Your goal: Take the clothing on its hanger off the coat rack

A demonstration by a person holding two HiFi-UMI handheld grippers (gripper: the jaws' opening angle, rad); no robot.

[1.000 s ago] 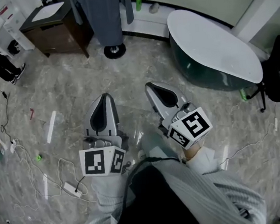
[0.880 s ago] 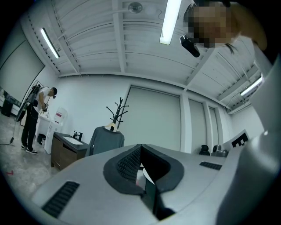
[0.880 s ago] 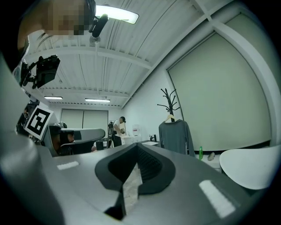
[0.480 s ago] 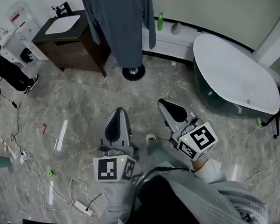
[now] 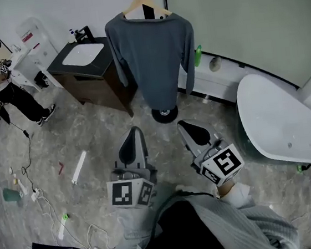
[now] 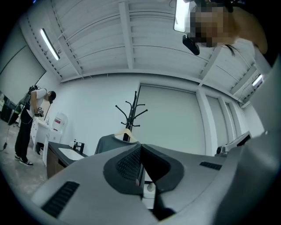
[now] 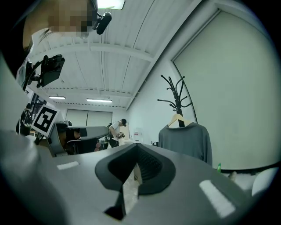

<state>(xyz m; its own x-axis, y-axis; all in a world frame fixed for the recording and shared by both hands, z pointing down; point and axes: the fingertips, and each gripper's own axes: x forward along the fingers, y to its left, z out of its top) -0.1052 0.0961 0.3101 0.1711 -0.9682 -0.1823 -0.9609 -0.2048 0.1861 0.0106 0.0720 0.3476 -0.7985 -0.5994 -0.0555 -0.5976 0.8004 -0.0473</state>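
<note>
Low in the head view, above the wearer's grey sleeves (image 5: 234,226), the L gripper (image 5: 134,131) & R gripper (image 5: 184,125) sit side by side, tips fwd. Both have jaws pressed together w/ nothing between them; each gripper view shows its pads meeting, empty. Ahead is marble floor (image 5: 89,128), w/ loose cables (image 5: 38,198) at left. Beyond, well apart from both tips, the black coat rack (image 5: 165,114) stands on its round base. On it the grey long-sleeve top (image 5: 154,60) hangs on a wooden hanger (image 5: 143,5), untouched, sleeves down. Left of it is a dark vanity cabinet (image 5: 92,81) w/ white basin, to the right a white bathtub (image 5: 280,121). Far left stands a person (image 5: 5,82) in white tee & dark trousers.
</note>
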